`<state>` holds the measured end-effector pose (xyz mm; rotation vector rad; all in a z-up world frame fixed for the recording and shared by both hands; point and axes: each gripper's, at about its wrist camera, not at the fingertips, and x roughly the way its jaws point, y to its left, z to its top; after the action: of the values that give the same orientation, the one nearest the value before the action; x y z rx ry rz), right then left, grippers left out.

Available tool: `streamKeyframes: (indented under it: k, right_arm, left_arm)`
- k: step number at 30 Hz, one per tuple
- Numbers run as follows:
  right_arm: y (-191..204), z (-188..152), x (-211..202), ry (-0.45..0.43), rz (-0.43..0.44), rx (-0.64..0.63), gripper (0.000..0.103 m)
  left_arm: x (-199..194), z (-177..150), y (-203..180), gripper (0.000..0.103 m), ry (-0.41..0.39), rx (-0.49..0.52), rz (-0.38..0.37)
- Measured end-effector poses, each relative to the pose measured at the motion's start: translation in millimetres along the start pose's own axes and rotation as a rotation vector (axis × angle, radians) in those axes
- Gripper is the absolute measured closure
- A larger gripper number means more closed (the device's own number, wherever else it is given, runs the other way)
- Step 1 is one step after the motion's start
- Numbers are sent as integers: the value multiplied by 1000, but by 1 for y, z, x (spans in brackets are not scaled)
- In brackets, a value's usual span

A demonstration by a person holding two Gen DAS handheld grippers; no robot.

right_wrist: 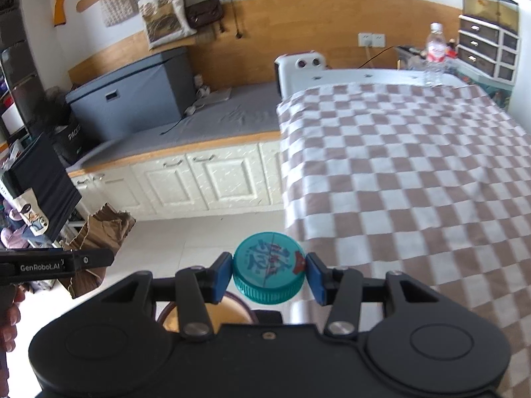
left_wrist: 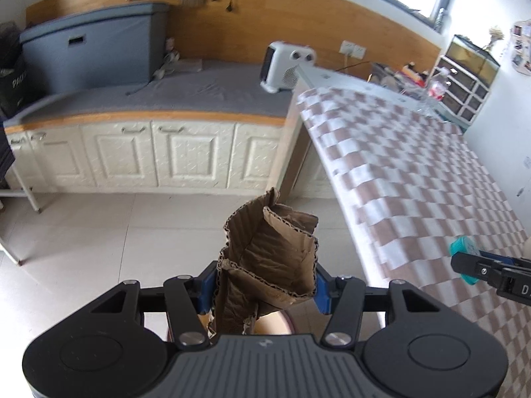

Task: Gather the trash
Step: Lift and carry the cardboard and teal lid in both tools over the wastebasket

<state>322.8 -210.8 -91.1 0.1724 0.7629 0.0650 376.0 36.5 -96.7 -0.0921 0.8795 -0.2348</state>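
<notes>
Brown crumpled cardboard stands upright between my left tongs, pinched at its sides, part-open. My right tongs pinch a teal cap across its rim. Below both, a round bin rim peeks just under the left tongs, nearer them.

**Maker's name shows on left tongs**

"GenRobot.AI" runs in white along the black arm of the left tongs, seen from the right wrist. A black bag on the counter carries white lettering, too blurred to read.
</notes>
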Motion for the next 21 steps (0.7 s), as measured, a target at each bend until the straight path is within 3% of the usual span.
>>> streamKeyframes:
  k: [9, 17, 21]
  right_arm:
    - [36, -13, 58, 135, 31, -10, 54]
    - [52, -37, 107, 278, 55, -31, 54]
    - [58, -48, 124, 338, 69, -46, 54]
  left_arm:
    - [74, -29, 51, 47, 209, -18, 9]
    - [154, -59, 62, 47, 392, 53, 10]
    - [190, -69, 64, 46, 437, 90, 5]
